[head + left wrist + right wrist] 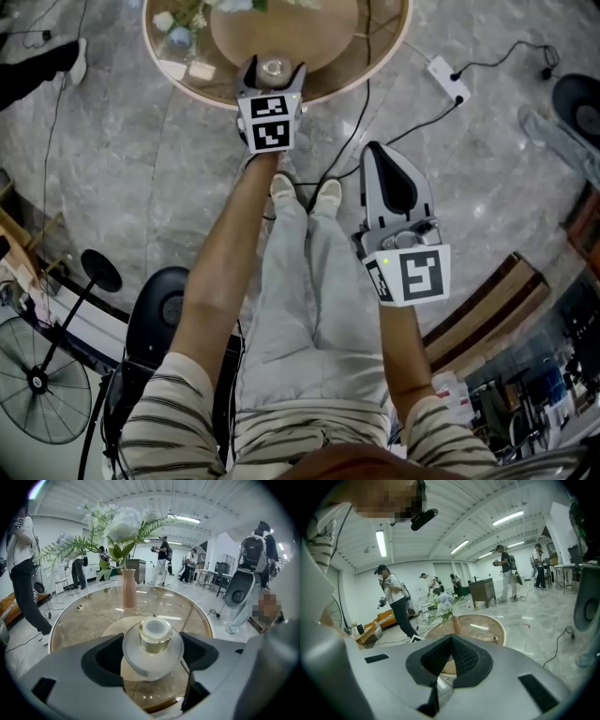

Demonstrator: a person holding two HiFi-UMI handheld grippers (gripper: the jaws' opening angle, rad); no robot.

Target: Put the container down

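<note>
A low round frosted container (152, 641) with a gold collar and white top stands on the pale wooden disc (115, 627) of a round glass table (70, 620). My left gripper (153, 649) is open, its two dark jaws flanking the container's wide body closely on either side. In the head view the left gripper (274, 69) reaches over the table's near rim (375, 70), and the container (273, 66) shows between its fingers. My right gripper (373, 148) is held back over the floor, shut and empty. The right gripper (451, 637) has its ribbed pads meeting at the tip.
A vase of white flowers (128, 588) stands further back on the table. On the floor are a power strip (448, 80) with cables, a fan (37, 380) and a black stool (159, 309). Several people stand around the room (393, 597).
</note>
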